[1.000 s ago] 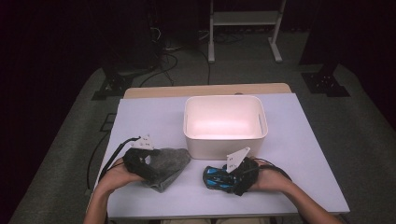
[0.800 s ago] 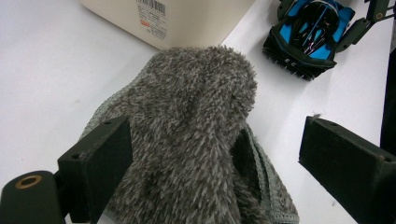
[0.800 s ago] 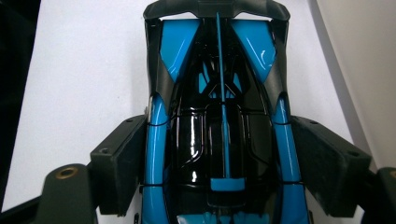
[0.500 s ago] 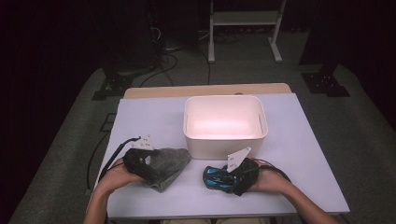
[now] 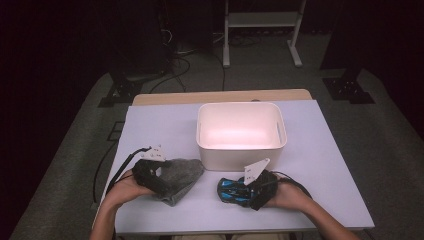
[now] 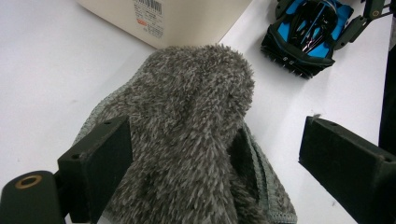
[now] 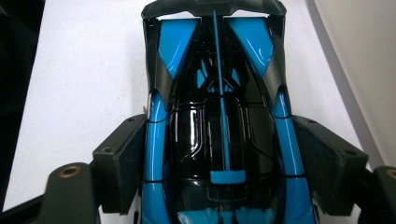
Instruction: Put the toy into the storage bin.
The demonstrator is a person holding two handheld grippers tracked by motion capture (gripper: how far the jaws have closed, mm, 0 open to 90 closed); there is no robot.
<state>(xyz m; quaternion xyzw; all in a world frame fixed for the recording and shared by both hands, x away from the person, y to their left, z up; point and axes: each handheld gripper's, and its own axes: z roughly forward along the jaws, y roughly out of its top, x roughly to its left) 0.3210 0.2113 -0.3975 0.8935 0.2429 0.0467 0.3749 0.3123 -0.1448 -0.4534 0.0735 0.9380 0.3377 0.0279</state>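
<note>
- A white table (image 5: 150, 130) is seen from above, with a person's forearms coming in at its near edge.
- A white bin (image 5: 241, 132) is set at the middle of the table.
- A grey fuzzy cloth (image 5: 177, 177) is laid near the front left of the bin; it is straddled by the left gripper (image 5: 150, 175), whose jaws are spread, one pad (image 6: 100, 163) against the pile, the other apart from it.
- A blue and black toy car (image 5: 232, 191) is rested in front of the bin and is clasped at both flanks by the right gripper (image 5: 252, 192).
</note>
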